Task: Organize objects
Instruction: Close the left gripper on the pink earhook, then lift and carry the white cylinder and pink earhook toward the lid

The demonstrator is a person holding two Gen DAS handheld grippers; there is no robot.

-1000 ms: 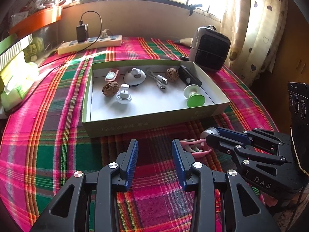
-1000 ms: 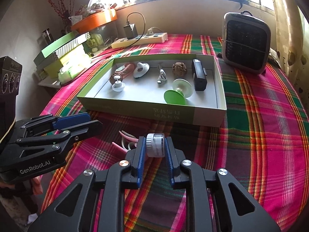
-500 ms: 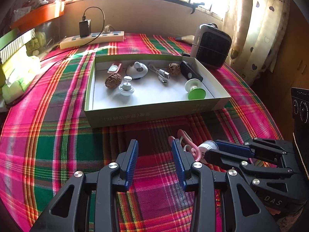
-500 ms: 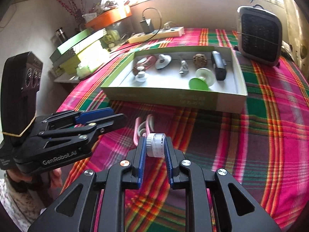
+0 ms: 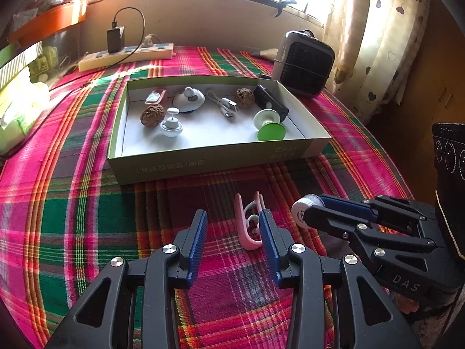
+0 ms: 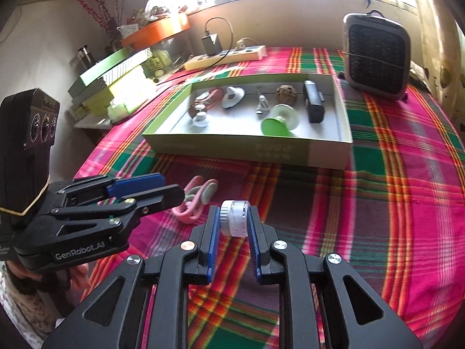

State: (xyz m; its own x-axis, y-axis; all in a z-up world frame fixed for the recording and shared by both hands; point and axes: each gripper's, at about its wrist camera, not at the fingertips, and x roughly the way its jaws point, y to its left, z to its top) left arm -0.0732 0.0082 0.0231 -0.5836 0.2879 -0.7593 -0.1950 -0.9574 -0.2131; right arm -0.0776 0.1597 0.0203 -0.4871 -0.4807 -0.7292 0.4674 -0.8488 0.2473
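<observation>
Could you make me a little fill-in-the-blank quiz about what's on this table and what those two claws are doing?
1. The right claw grips a small white ____.
2. The pink clip lies on the tablecloth, ____ the box.
3. The left claw, opening, holds ____.
4. The funnel-shaped piece in the box has a ____ base.

Missing words: jar; outside; nothing; green

Woven plaid tablecloth [image 5: 72,203] (matt); cardboard box [image 5: 203,168]

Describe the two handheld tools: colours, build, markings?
Both match: black plastic linkage frames with silver pivot screws and ribbed blue finger pads. The left tool carries white "GenRobot.AI" lettering and a black box with round dials, banded on with a yellow elastic. The right tool shows "DAS" lettering.
</observation>
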